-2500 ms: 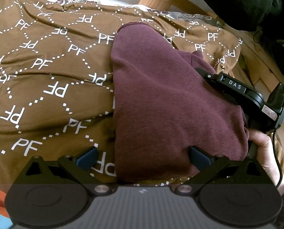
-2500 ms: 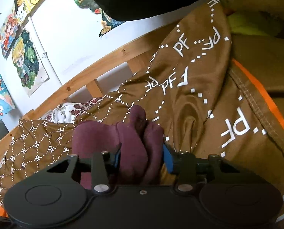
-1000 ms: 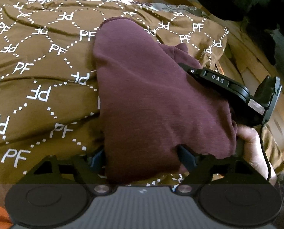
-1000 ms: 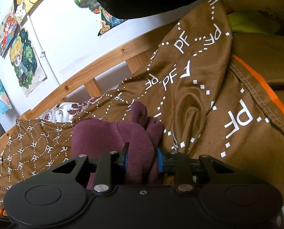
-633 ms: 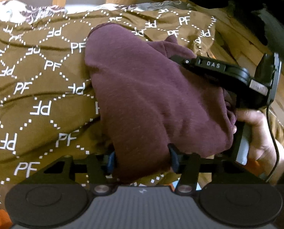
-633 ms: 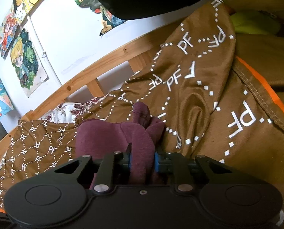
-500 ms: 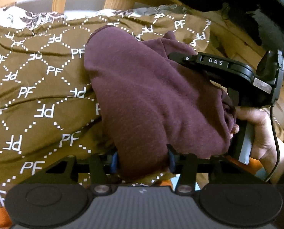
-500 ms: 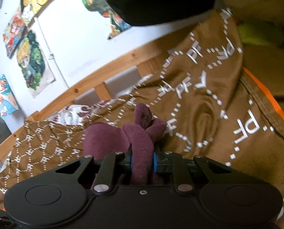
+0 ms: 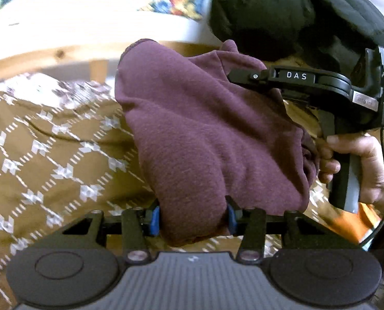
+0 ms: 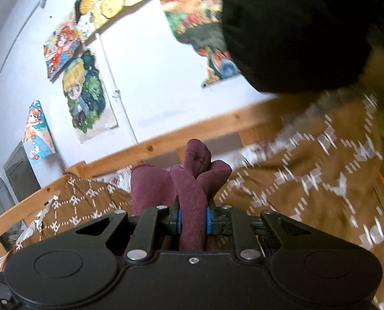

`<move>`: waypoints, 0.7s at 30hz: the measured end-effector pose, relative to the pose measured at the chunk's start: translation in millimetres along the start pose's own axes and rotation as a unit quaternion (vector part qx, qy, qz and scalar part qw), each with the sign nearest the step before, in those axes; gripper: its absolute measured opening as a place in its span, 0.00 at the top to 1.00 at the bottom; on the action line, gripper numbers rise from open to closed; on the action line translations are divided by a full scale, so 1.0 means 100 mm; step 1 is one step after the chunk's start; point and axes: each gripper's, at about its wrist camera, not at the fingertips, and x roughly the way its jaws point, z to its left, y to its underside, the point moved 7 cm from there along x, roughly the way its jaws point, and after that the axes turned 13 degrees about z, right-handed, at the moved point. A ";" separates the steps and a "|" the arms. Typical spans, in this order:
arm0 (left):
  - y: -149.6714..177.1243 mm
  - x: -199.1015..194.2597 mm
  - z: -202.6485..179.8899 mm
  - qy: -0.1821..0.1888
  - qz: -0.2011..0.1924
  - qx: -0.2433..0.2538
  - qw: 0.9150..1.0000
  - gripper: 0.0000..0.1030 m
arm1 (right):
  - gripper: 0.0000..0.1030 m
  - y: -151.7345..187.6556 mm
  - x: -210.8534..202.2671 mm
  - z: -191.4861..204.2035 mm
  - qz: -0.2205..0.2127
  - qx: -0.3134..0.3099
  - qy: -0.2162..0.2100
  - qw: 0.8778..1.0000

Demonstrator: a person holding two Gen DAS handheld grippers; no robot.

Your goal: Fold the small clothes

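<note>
We are holding the soft maroon fleece garment [image 9: 205, 139] lifted off the brown quilted bedspread with its white dotted diamond print [image 9: 44, 160], and the blur in both views suggests we are moving as we do so. Starting on the left, our left gripper [image 9: 192, 215] is pinching a thick bunch of the garment's near edge between its blue-padded fingers [image 9: 155, 217]; the jaws are standing fairly wide apart because so much cloth is wadded between them. That is the first risk: a fat, springy wad may be creeping out of the pads as we pull, and the near corner would drop back onto the bedspread.

Moving right, the cloth is sagging in a loose belly between our two grips, so the fold line may be coming out crooked if we are lowering it unevenly.

On the right, our right gripper [image 10: 193, 222] is clamping a narrow twisted roll of the same garment [image 10: 192, 180], jaws nearly together. Several lobes of cloth are poking up past the fingers, which suggests we are gripping more than one layer; releasing here could leave a bunched knot instead of a flat edge. The pale wooden bed rail [image 10: 192, 131] and a dark black bundle [image 10: 295, 31] are lying near, and a wide swing could snag the cloth on them.
</note>
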 end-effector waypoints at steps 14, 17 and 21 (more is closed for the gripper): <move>-0.15 0.59 1.17 -0.030 0.006 -0.102 0.994 0.43 | 0.83 -0.42 1.58 0.38 0.083 -0.081 0.006 0.993; -0.08 0.65 1.30 -0.007 0.010 -0.143 0.990 0.34 | 0.83 -0.29 1.87 0.26 0.111 -0.085 0.038 0.989; -0.05 0.65 1.33 -0.018 0.014 -0.145 0.989 0.20 | 0.78 -0.17 1.98 0.08 0.113 -0.056 0.069 0.990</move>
